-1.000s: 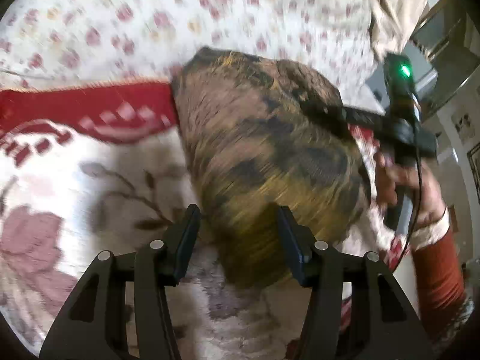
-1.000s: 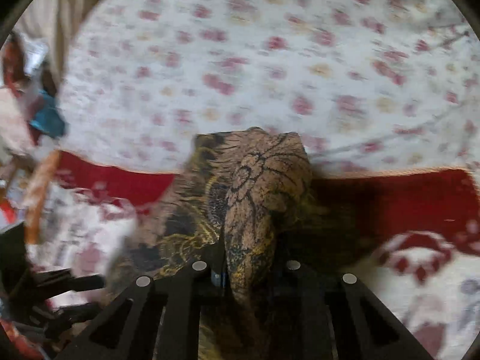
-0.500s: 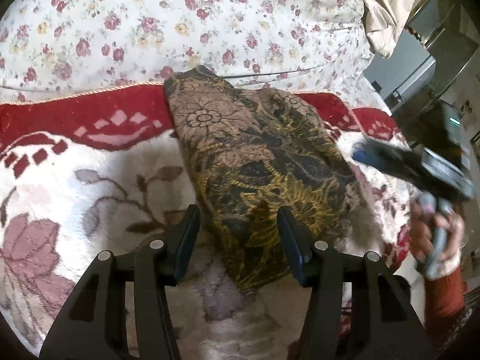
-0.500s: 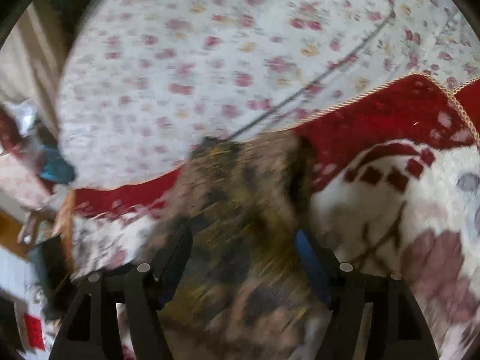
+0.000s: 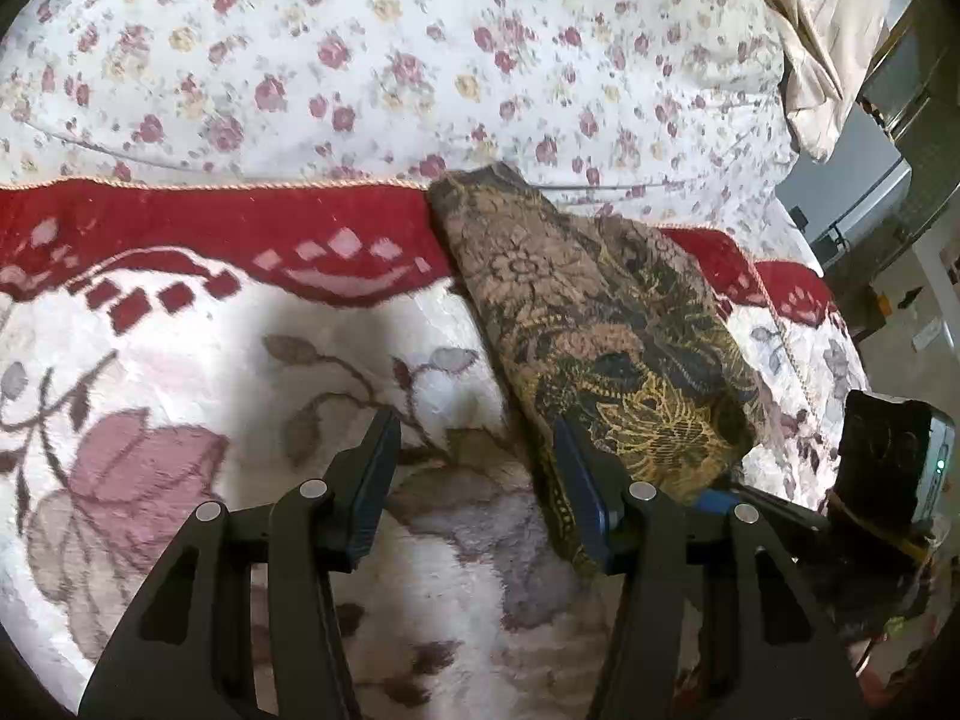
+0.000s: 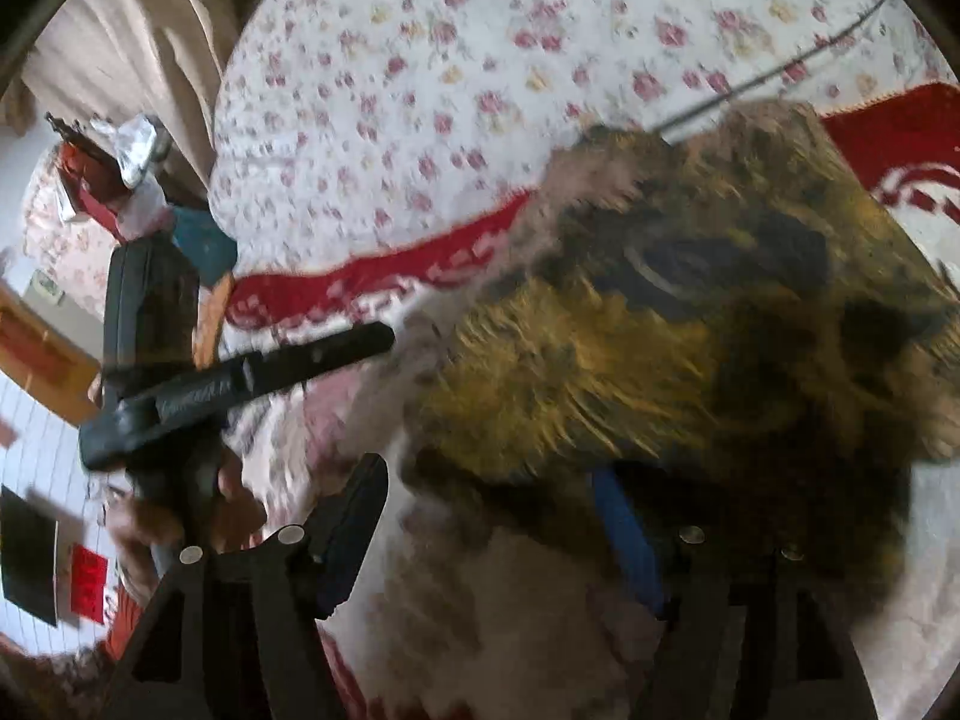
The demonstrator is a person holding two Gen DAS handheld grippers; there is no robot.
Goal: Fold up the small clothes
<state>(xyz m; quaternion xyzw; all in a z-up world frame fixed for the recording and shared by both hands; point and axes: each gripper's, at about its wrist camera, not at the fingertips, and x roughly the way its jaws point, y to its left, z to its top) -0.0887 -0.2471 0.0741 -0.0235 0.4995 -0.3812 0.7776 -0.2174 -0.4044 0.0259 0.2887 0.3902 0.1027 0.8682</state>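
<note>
A folded brown, black and gold patterned garment (image 5: 606,336) lies on the red and cream floral blanket (image 5: 210,372). My left gripper (image 5: 474,456) is open and empty, its right finger at the garment's near left edge. In the blurred right wrist view the garment (image 6: 690,324) fills the right half. My right gripper (image 6: 492,516) is open, with the garment's near edge over its right finger. The right gripper also shows low at the right of the left wrist view (image 5: 888,468), and the left gripper shows at the left of the right wrist view (image 6: 252,378).
A white bedsheet with small roses (image 5: 390,60) covers the bed beyond the blanket. A beige cloth (image 5: 822,30) hangs at the far right. Furniture and floor (image 5: 900,276) lie past the bed's right edge. Clutter sits at the left (image 6: 114,180) in the right wrist view.
My right gripper opened and let go of the garment, then dropped low to its right edge. The garment settled flat on the blanket. My left gripper shifted left and stayed open.
</note>
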